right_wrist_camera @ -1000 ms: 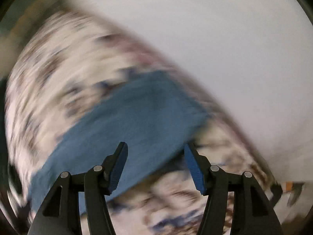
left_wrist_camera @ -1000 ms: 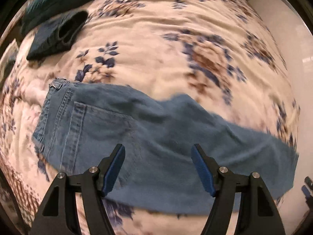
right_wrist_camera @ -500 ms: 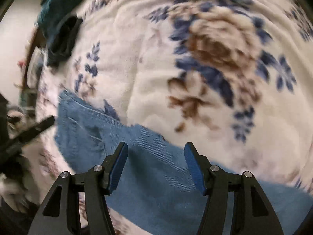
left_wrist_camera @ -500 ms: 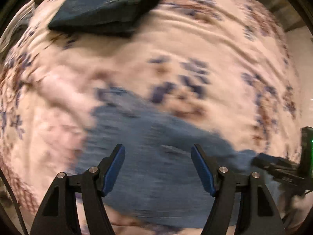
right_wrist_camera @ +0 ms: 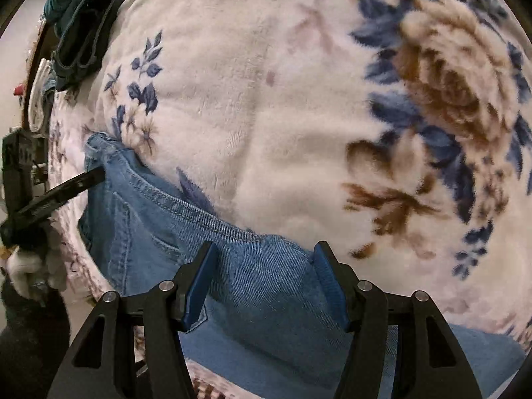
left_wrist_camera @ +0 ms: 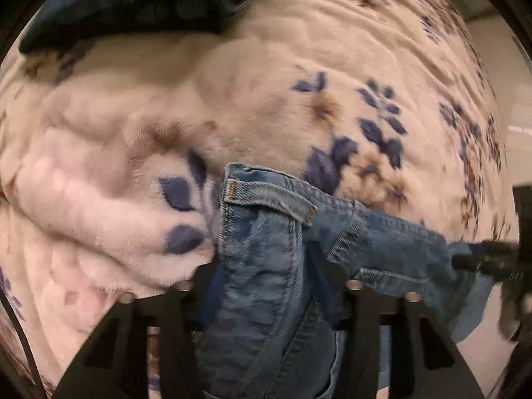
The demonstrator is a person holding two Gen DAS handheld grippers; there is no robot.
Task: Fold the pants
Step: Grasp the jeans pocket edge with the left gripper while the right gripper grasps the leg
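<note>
Blue jeans (left_wrist_camera: pixel 266 232) lie on a floral fleece blanket (left_wrist_camera: pixel 232 99). My left gripper (left_wrist_camera: pixel 269 272) points down at the waistband end. Its jaws are closing, and bunched denim with a belt loop fills the gap and touches both fingers. In the right wrist view the jeans (right_wrist_camera: pixel 252 266) run from the back pocket at the left towards the lower right. Above the seat area my right gripper (right_wrist_camera: pixel 266 266) hangs open, its blue pads (right_wrist_camera: pixel 327 276) apart from the cloth. The left gripper's finger (right_wrist_camera: pixel 66 189) shows at the waistband corner.
A pile of dark folded clothes (left_wrist_camera: pixel 133 3) lies at the far left end of the blanket, also visible as dark clothes (right_wrist_camera: pixel 83 33) in the right wrist view. A white-gloved hand (right_wrist_camera: pixel 26 269) holds the left tool. The pale floor (left_wrist_camera: pixel 482 359) shows past the bed's edge.
The left gripper has swept left along the jeans to the waistband, come down and narrowed its jaws around bunched denim. The right gripper swung over the jeans' seat, then held, still open.
</note>
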